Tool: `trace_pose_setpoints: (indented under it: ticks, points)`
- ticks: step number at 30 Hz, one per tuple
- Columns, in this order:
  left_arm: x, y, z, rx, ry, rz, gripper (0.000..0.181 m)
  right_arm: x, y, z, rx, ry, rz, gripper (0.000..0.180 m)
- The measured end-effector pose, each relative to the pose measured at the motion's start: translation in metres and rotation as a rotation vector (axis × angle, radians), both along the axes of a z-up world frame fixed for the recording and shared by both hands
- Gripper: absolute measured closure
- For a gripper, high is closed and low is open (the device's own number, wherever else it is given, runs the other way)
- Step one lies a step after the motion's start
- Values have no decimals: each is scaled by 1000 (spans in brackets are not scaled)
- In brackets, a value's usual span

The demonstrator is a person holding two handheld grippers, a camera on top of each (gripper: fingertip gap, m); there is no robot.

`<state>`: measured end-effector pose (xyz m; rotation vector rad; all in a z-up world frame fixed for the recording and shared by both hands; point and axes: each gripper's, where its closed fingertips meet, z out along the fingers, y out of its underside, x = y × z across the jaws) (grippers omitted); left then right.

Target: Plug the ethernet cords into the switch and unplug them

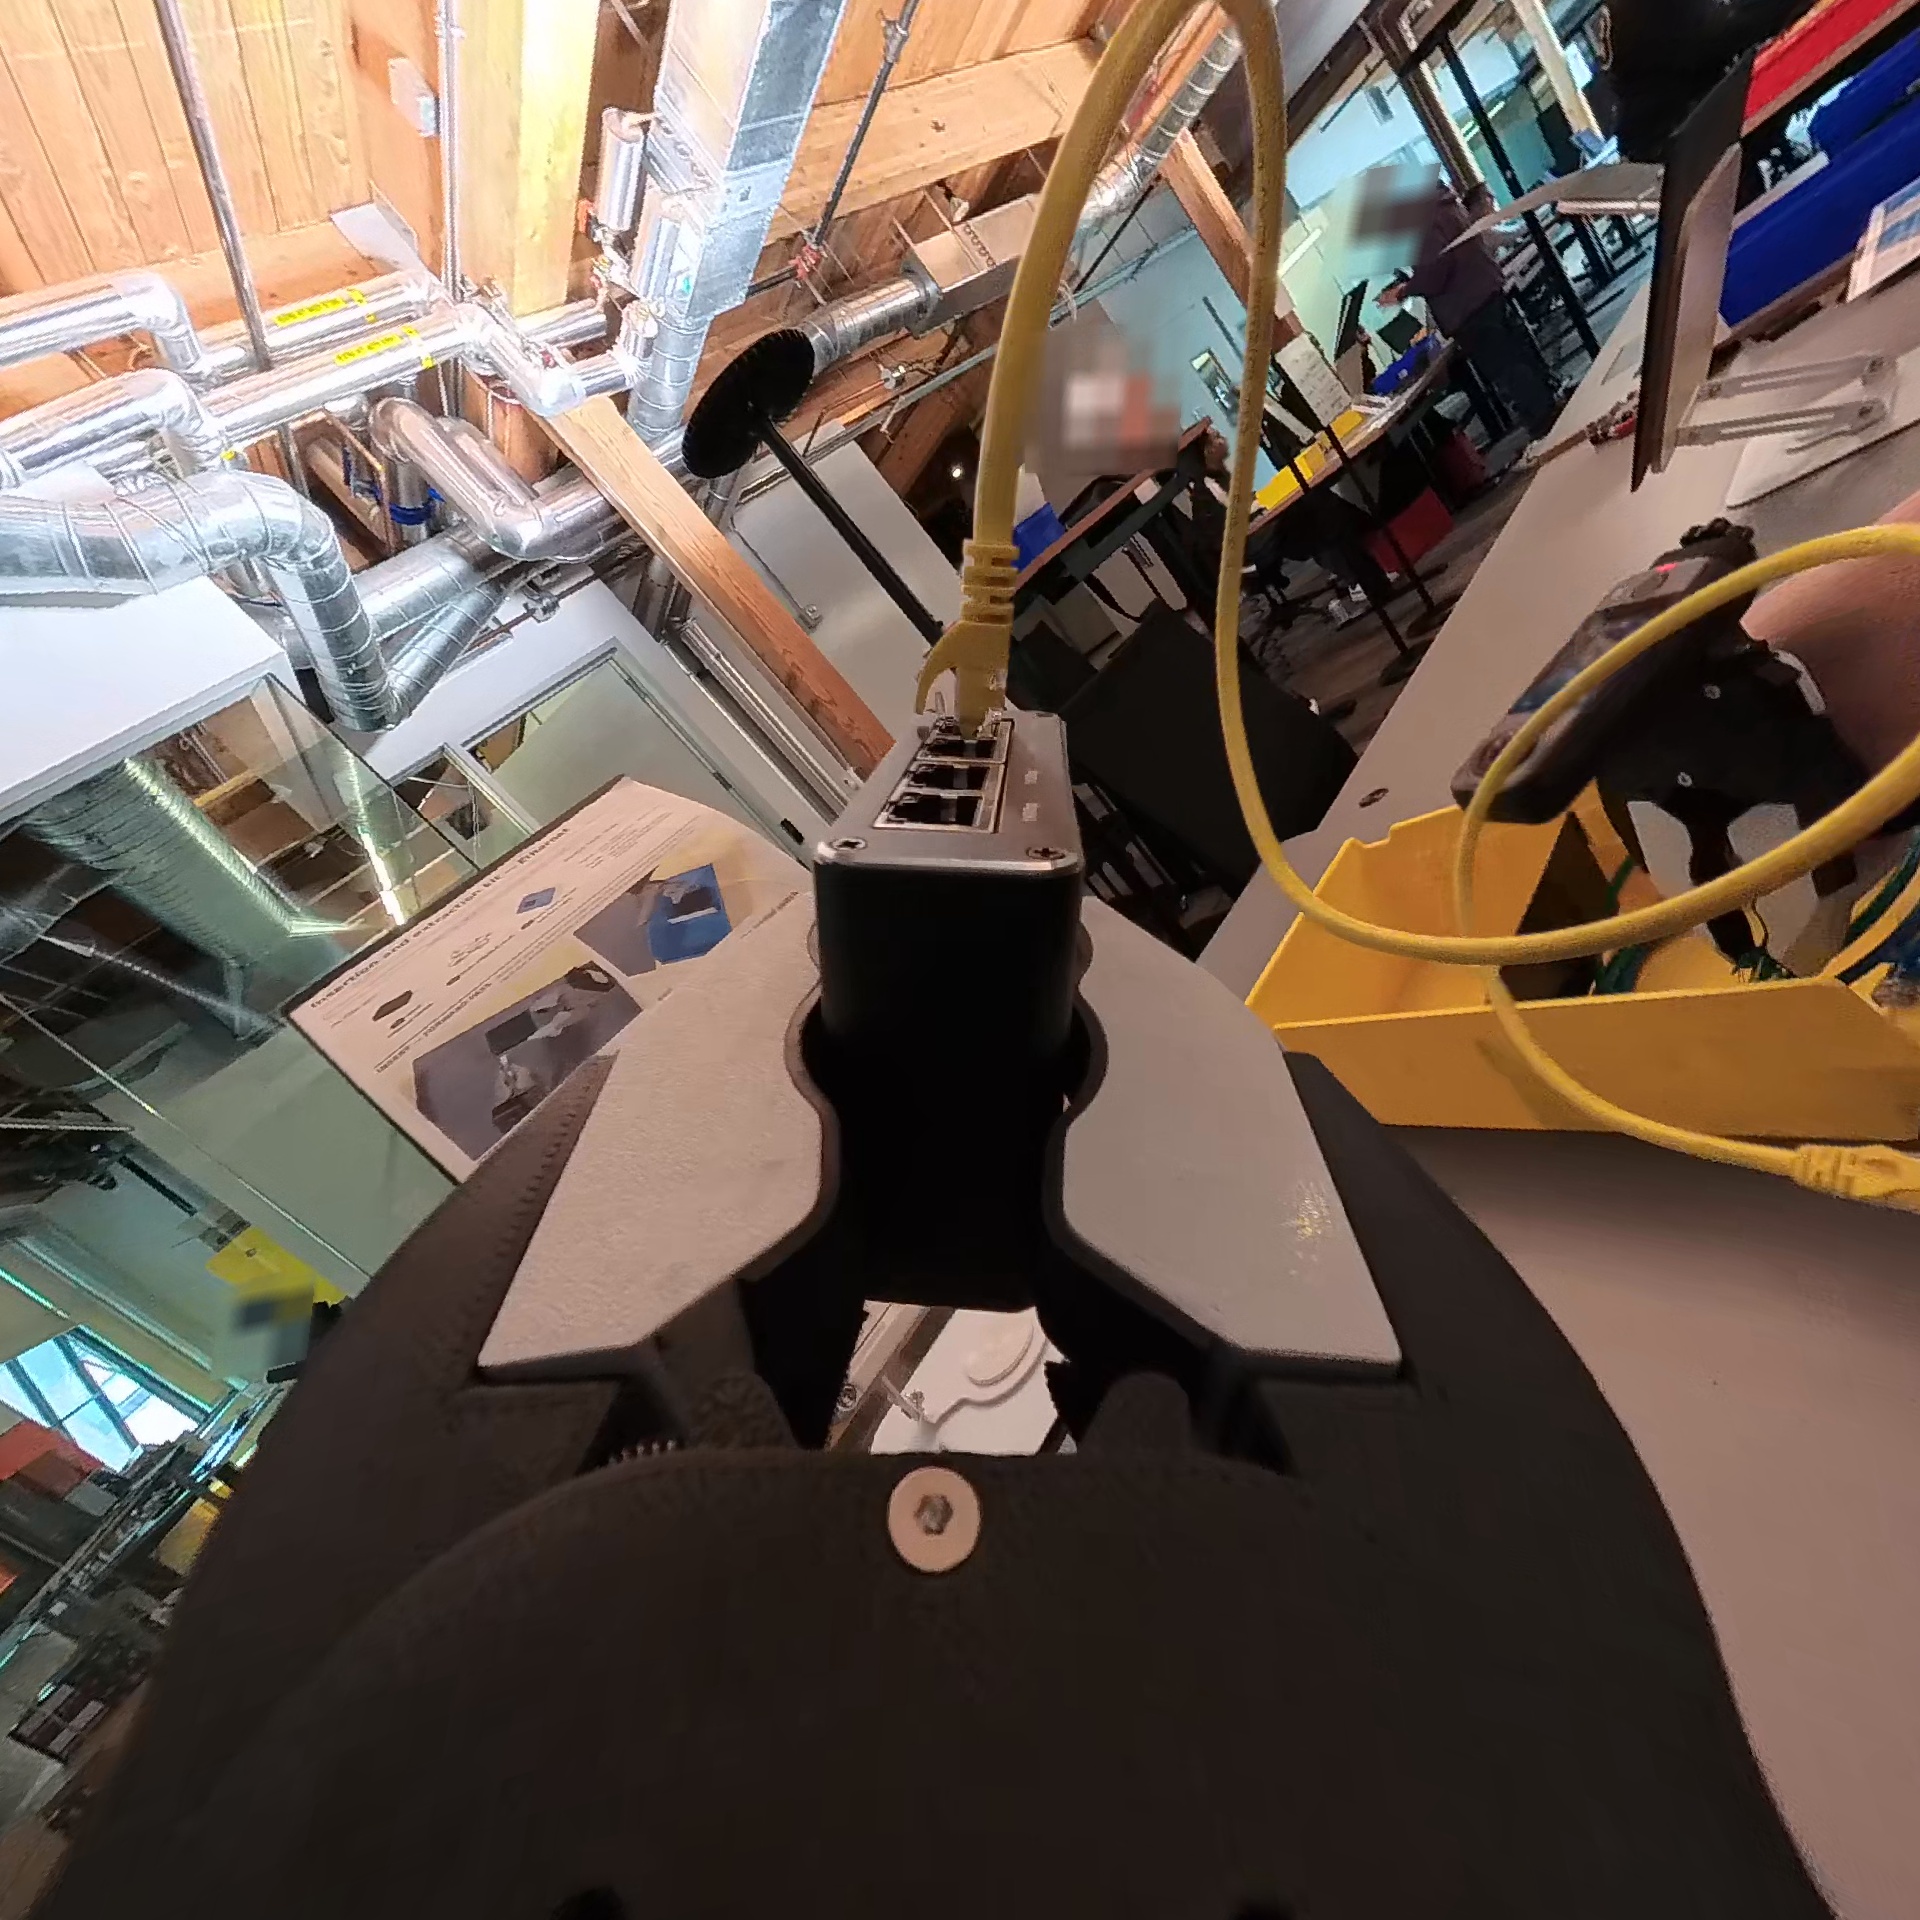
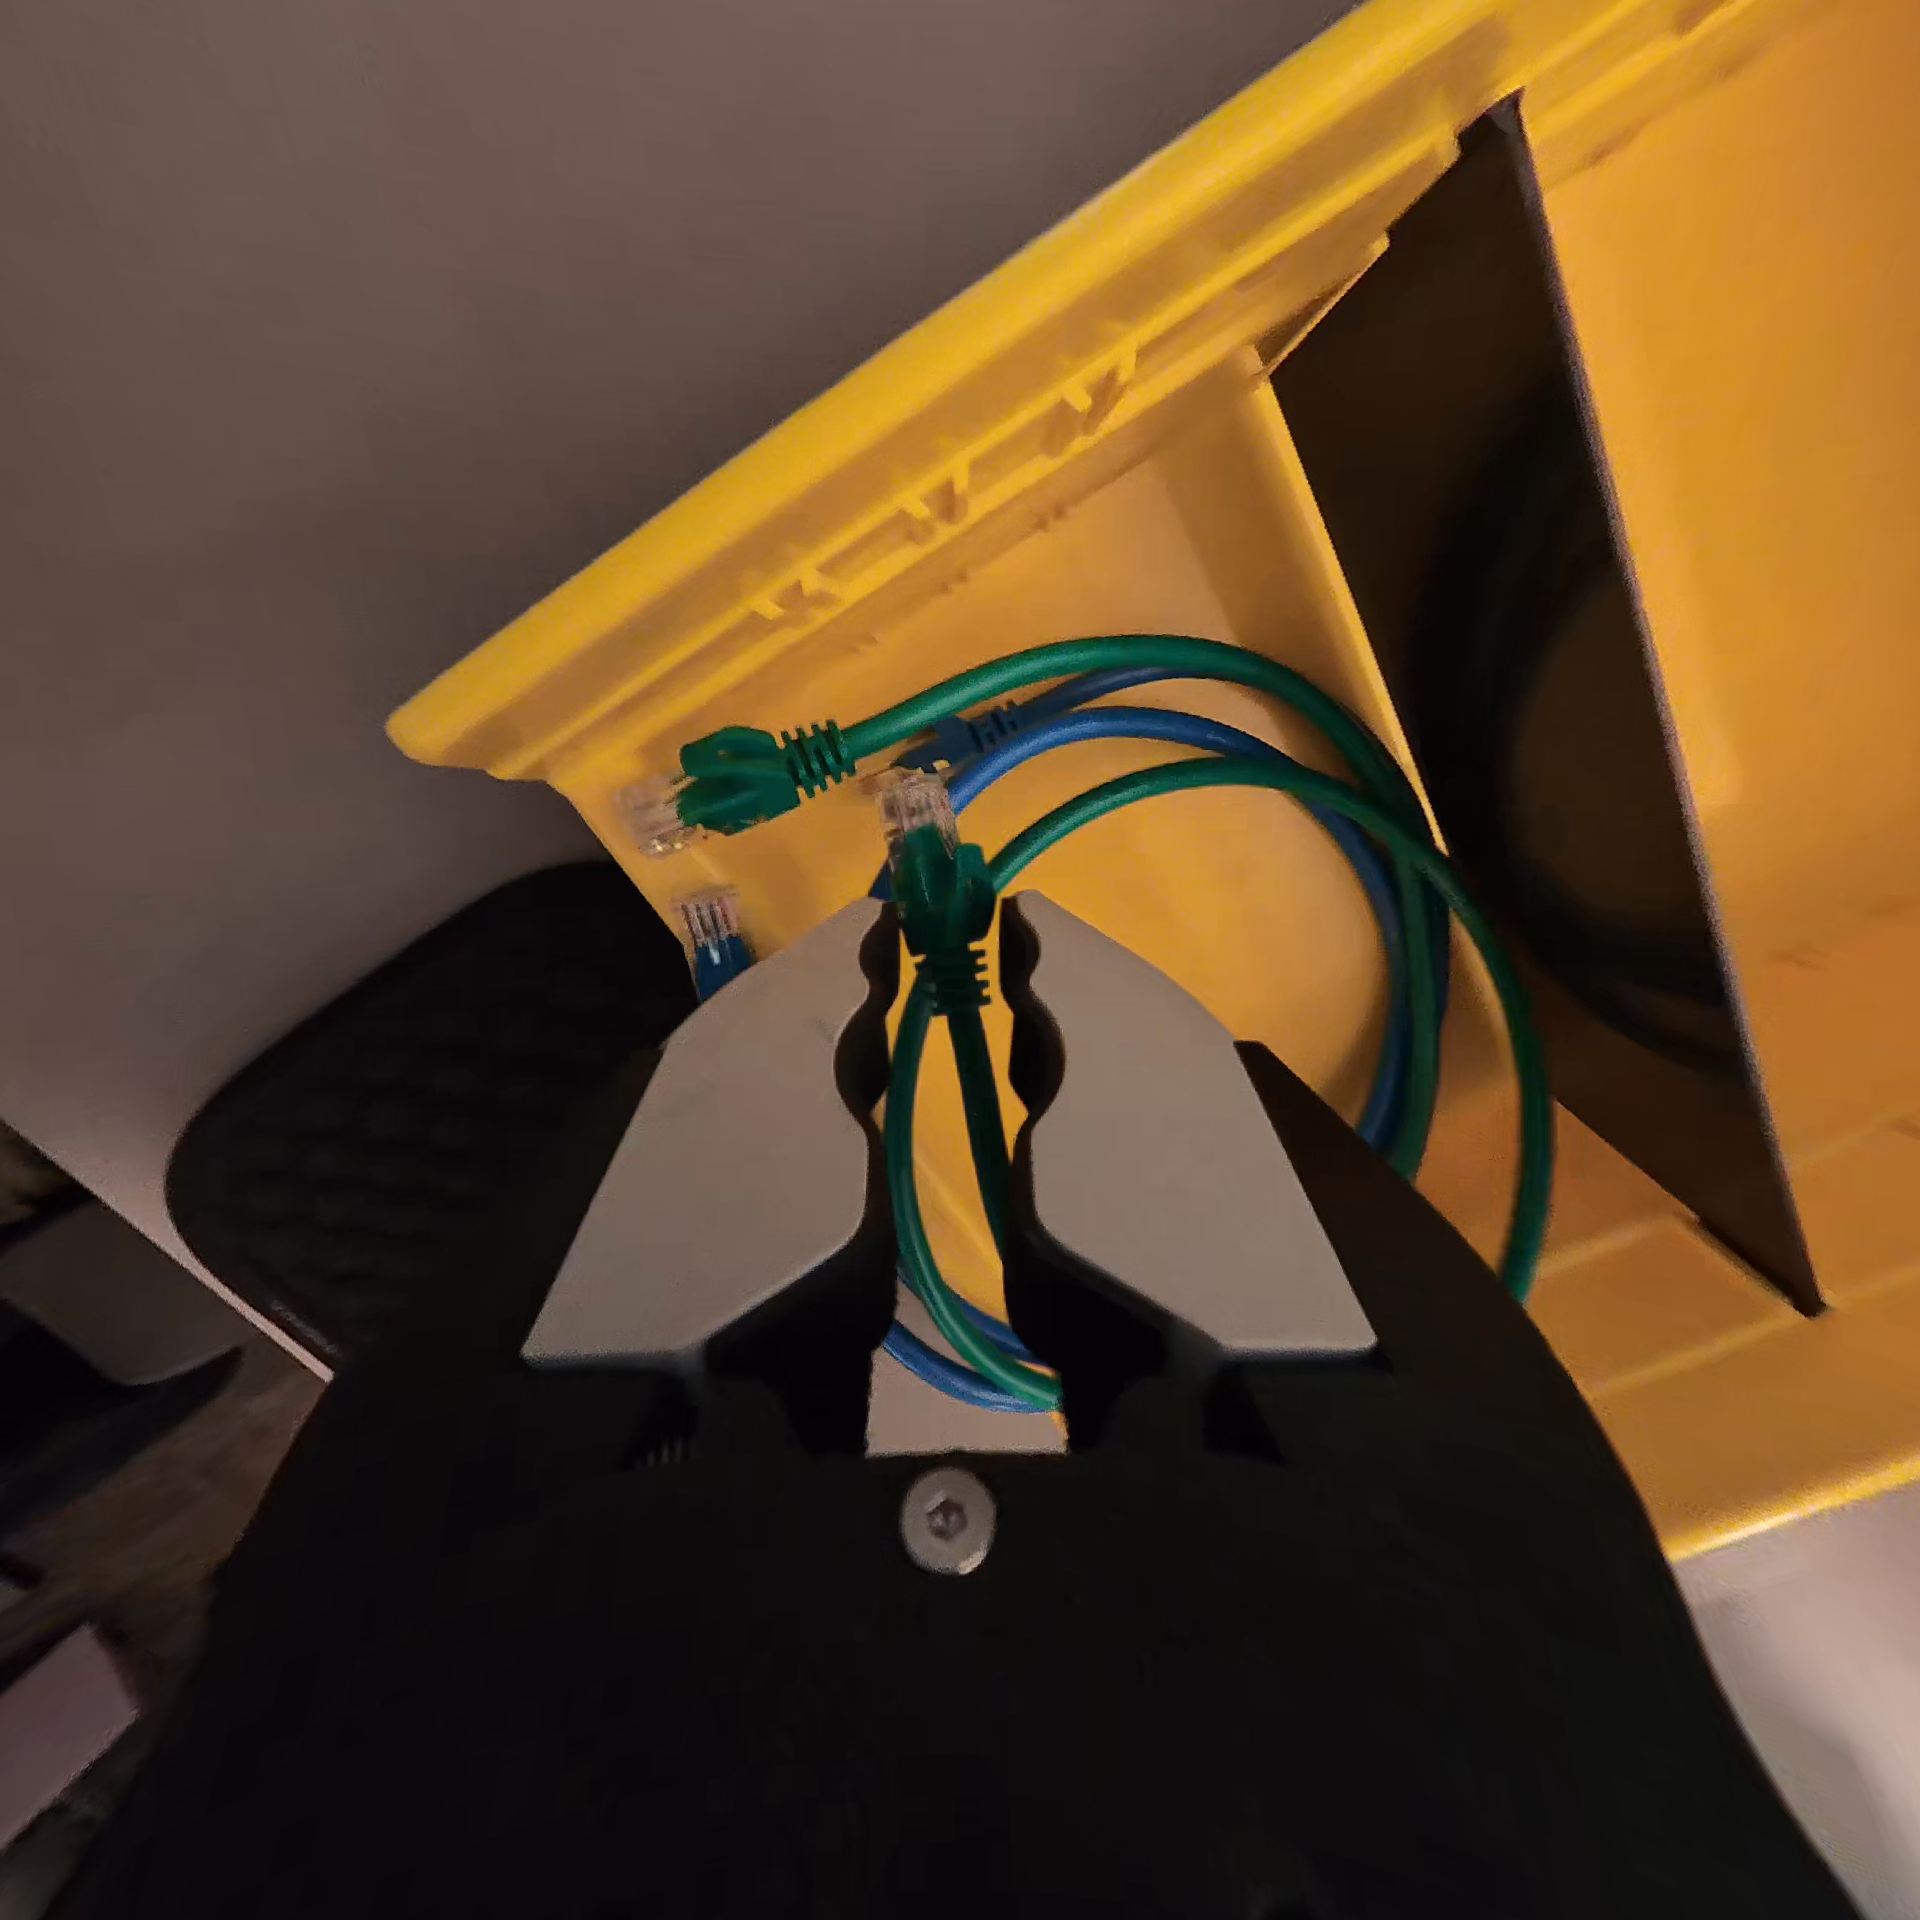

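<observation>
My left gripper (image 1: 948, 1023) is shut on a black switch (image 1: 945, 935) and holds it up off the table, ports facing up. A yellow ethernet cord (image 1: 1242, 436) is plugged into its far port; the cord loops over and its free plug (image 1: 1860, 1174) lies on the table at right. My right gripper (image 2: 940, 920) is inside a yellow bin (image 2: 1714, 623), shut on the plug end of a green cord (image 2: 940, 925). A blue cord (image 2: 1392, 935) and the green cord's other plug (image 2: 743, 779) lie in the bin. The right gripper also shows in the left wrist view (image 1: 1704, 748), over the bin (image 1: 1455, 1049).
A black divider (image 2: 1558, 727) splits the bin. A printed instruction sheet (image 1: 540, 966) stands behind the switch. The grey table (image 1: 1610, 1403) runs to the right. People stand at work tables far back. A black mat (image 2: 416, 1091) lies left of the bin. The gap from one gripper's tips to the other's is roughly 40 cm.
</observation>
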<state>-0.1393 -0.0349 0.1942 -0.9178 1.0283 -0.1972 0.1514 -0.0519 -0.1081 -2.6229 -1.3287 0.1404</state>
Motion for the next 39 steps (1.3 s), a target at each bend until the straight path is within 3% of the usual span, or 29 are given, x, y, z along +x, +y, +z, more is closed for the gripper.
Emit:
trace_pose_setpoints:
  ticks: [7,13,18,22,26,31,34,39]
  points:
    - [8,3,-9,6,47,-5,144,-6,-5,28,56,174,5,143]
    - [17,6,-19,13,96,8,141,6,-11,49,132,203,2,134]
    - [22,9,-24,13,117,17,144,7,-26,41,52,197,6,133]
    - [25,8,-27,21,123,3,144,3,-20,58,134,231,13,134]
    - [31,5,-30,44,135,-22,143,-26,-1,123,427,348,78,137]
    - [38,-1,-33,83,151,-48,144,-70,-1,258,1048,403,226,145]
    - [41,-6,-34,107,162,-63,144,-91,-23,327,1297,433,284,146]
    - [41,-7,-33,175,191,-15,144,-133,-69,376,1466,322,461,145]
